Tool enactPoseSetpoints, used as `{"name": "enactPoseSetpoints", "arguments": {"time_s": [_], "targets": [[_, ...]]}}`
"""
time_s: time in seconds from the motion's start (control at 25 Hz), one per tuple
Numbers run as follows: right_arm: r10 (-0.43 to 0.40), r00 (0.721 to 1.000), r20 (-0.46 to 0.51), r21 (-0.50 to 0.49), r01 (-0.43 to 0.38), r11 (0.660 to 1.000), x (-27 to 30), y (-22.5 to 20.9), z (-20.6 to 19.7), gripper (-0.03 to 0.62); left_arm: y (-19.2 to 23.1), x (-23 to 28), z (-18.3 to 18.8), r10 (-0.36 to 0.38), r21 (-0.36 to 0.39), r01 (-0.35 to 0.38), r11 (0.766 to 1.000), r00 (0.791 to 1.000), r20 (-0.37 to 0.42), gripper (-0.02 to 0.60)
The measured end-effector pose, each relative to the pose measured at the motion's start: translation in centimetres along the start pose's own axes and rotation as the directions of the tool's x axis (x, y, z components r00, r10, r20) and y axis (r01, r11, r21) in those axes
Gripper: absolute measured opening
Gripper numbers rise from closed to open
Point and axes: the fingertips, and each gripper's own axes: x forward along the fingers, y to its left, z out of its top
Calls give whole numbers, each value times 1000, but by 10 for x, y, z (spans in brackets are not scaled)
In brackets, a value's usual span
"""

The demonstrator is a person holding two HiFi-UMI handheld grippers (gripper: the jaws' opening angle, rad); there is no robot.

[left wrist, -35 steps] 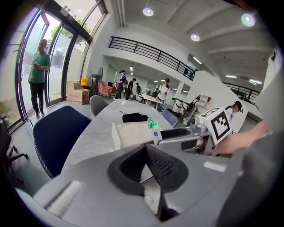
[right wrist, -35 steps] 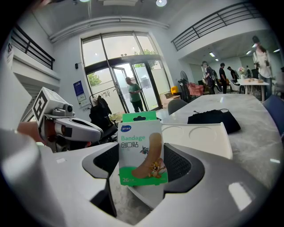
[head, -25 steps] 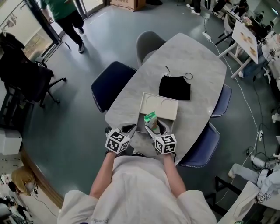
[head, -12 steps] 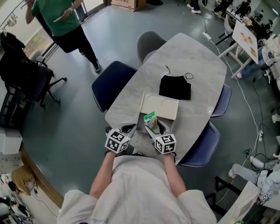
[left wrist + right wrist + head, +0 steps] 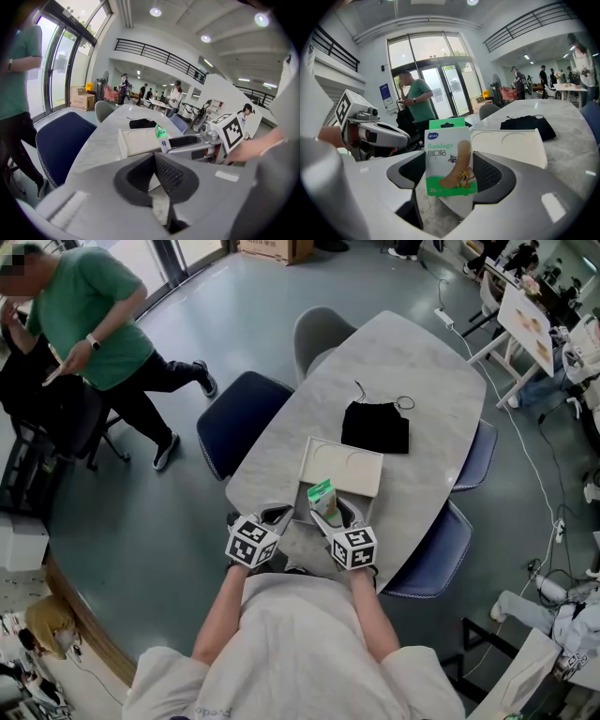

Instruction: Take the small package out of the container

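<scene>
Right gripper (image 5: 331,513) has its jaws clamped on the small package (image 5: 450,154), a green-and-white bandage pack held upright at the near edge of the container (image 5: 352,465). The container is a white tray on the table (image 5: 422,371). Left gripper (image 5: 156,178) has its jaws together with nothing between them, just beside the container's near left corner. A black pouch (image 5: 375,427) lies beyond the container.

The small package (image 5: 450,159) reads "Bandage", "创口贴", and seemingly "26" below.
</scene>
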Motion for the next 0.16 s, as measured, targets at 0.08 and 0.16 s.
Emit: {"name": "enactPoseSetpoints", "arguments": {"time_s": [0.08,0.16], "targets": [[1,1000,1,-1,-1,1000,0,0,0,311,0,0,0,2,-1,-2,1000,1000,-1,52],[1,1000,4,-2,-1,1000,-1,-1,1,311,1,0,0,4,-3,-4,1000,1000,-2,52]]}}
